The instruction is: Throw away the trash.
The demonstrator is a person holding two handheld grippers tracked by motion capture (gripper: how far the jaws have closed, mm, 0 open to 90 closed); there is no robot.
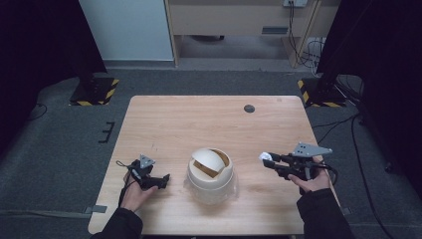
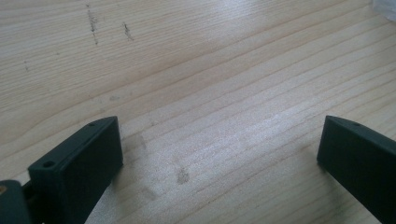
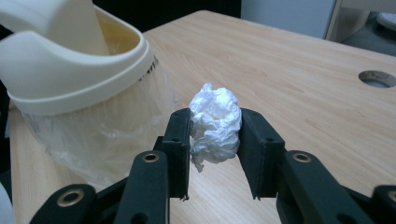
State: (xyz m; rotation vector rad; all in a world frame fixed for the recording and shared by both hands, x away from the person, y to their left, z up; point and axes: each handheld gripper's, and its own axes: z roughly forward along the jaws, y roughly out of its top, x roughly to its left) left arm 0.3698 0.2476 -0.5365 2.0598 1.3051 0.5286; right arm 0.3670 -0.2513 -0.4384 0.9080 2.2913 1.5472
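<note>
A cream bin (image 1: 211, 175) with a swing lid stands near the table's front middle, its clear liner bag (image 3: 112, 135) hanging out below the rim. My right gripper (image 1: 265, 160) is to the bin's right, above the table, shut on a crumpled white paper ball (image 3: 215, 122) that also shows as the white ball (image 1: 264, 156) at its tip. The bin (image 3: 70, 60) looms at the left of the right gripper view. My left gripper (image 1: 164, 180) rests low on the table left of the bin, open, with bare wood between its fingers (image 2: 88, 158).
The wooden table (image 1: 199, 119) has a round cable hole (image 1: 249, 108) near its far edge, also seen as the hole (image 3: 377, 78). Dark carpet surrounds the table, with stand bases at the back left and right.
</note>
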